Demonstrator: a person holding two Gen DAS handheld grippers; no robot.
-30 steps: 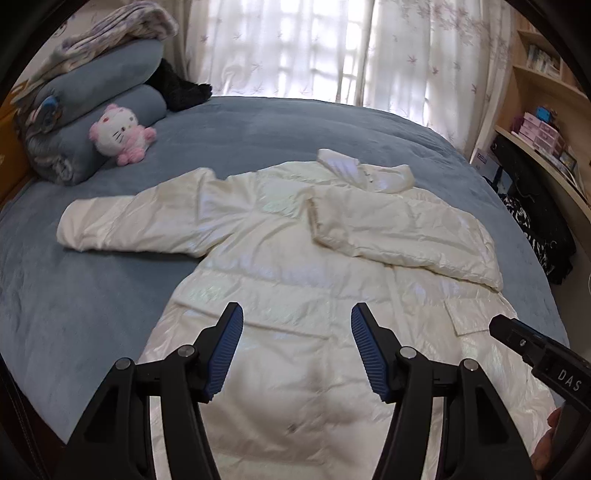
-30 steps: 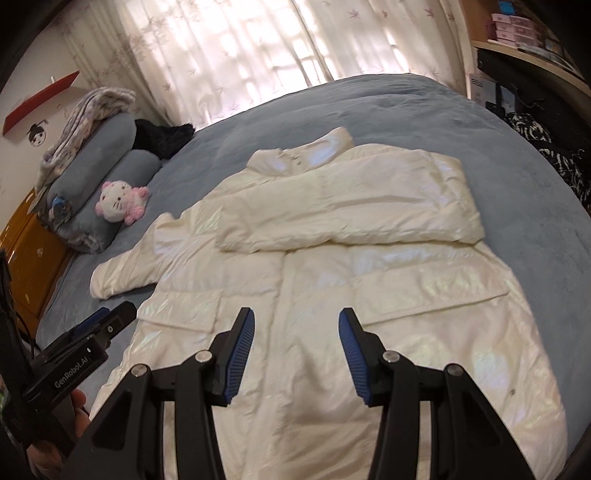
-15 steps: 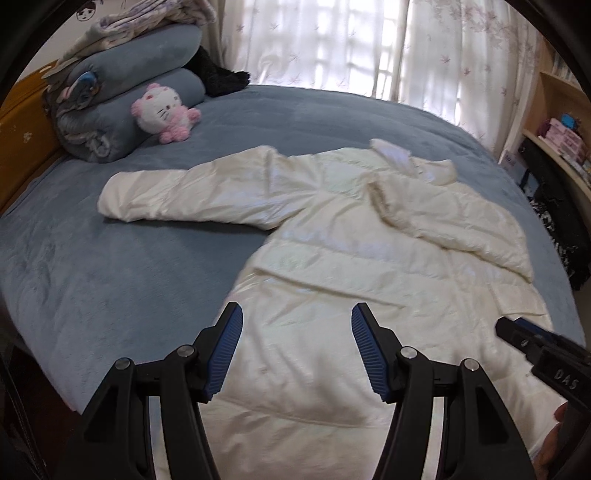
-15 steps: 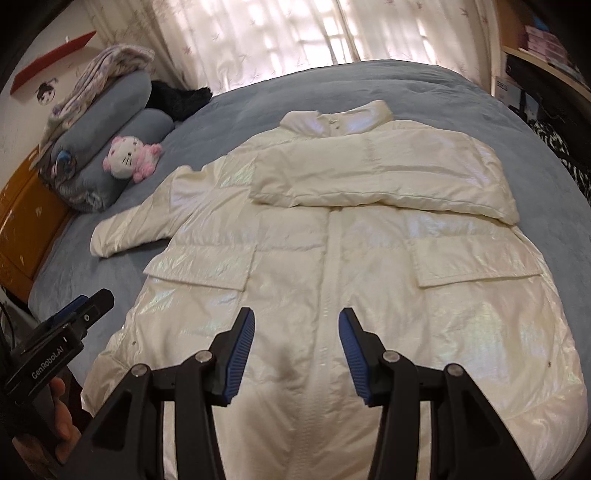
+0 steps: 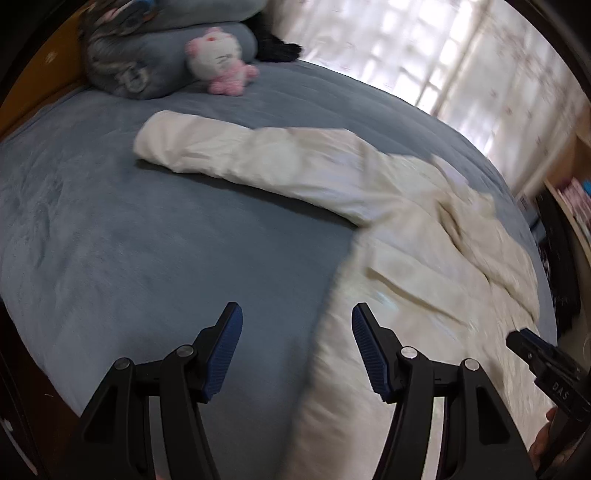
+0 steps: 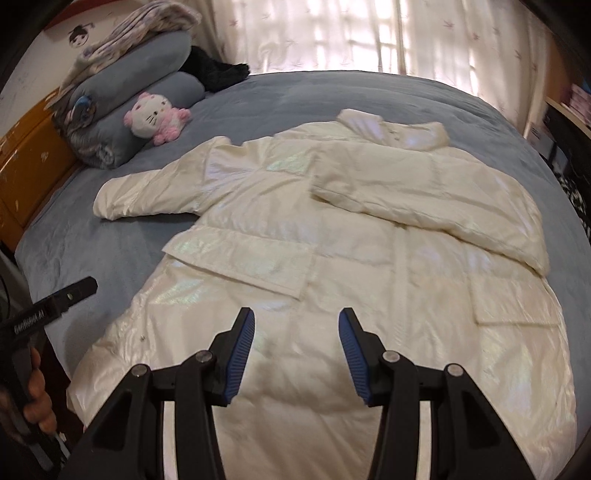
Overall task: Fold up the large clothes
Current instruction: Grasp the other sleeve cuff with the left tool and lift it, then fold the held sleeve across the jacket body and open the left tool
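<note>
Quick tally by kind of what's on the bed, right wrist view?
Cream glossy padded coat: 1
Grey-blue rolled bolster pillows: 2
White-and-pink plush cat toy: 1
Black fluffy item: 1
Patterned folded blanket on top of the pillows: 1
Total: 6

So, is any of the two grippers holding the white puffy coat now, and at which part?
Nothing is held: the left gripper and right gripper both hang open above the white puffy coat.
</note>
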